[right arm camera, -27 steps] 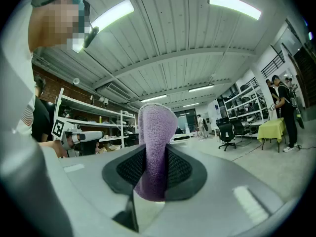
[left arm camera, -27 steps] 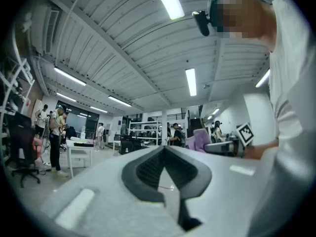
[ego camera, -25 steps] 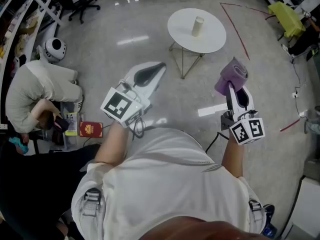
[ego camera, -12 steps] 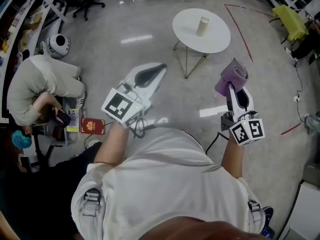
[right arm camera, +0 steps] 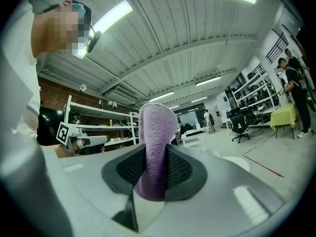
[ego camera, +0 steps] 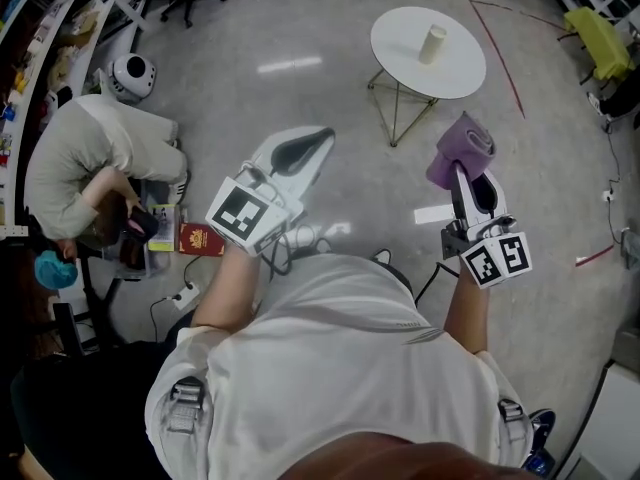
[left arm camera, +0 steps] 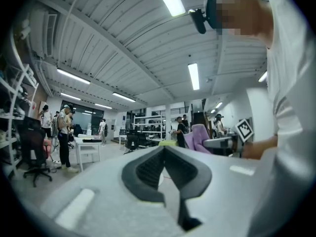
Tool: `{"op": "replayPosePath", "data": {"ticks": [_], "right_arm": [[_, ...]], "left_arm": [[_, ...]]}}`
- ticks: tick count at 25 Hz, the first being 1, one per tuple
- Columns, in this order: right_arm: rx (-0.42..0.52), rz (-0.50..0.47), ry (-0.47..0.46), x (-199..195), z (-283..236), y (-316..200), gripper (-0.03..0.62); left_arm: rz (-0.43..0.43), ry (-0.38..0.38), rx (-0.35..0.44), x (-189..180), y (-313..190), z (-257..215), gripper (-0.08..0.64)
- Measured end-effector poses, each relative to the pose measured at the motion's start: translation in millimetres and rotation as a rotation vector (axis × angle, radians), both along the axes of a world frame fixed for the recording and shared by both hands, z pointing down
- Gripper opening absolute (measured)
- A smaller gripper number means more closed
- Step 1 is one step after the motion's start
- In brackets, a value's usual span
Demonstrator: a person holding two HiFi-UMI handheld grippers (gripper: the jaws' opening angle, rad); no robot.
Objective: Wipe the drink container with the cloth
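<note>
The drink container (ego camera: 433, 44) stands upright, long axis vertical, on the round tabletop (ego camera: 400, 30), well ahead of the right hand-held gripper (ego camera: 466, 171). That one clamps the purple cloth (ego camera: 462, 148), which juts forward. The left hand-held gripper (ego camera: 318, 138) is closed and empty. The container's top is too small to make out.

A person in grey (ego camera: 92, 158) is crouching at the left, a red booklet (ego camera: 203, 239) is lying just beside them, and a round white table (ego camera: 400, 40) is standing well apart.
</note>
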State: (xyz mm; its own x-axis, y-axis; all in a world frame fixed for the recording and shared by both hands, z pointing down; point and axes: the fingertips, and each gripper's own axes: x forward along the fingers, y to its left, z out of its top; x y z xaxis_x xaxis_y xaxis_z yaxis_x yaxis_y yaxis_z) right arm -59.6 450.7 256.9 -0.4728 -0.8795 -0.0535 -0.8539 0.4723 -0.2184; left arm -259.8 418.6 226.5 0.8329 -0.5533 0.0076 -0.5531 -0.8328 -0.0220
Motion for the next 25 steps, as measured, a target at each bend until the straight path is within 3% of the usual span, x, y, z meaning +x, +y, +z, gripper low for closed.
{"op": "replayPosePath", "data": {"ticks": [11, 16, 25], "right_arm": [[-0.083, 0.069, -0.039, -54.1, 27.8, -19.2, 0.101], [-0.115, 0.08, -0.058, -46.8, 32.2, -39.5, 0.103], [-0.148, 0.047, -0.107, -28.0, 44.2, -137.0, 0.101]], "left_arm": [[0.034, 0.007, -0.063, -61.1, -32.6, 38.6, 0.002], [0.054, 0.0, -0.081, -56.5, -48.6, 46.3, 0.002], [-0.009, -0.006, -0.112, -47.4, -125.5, 54.5, 0.002]]}}
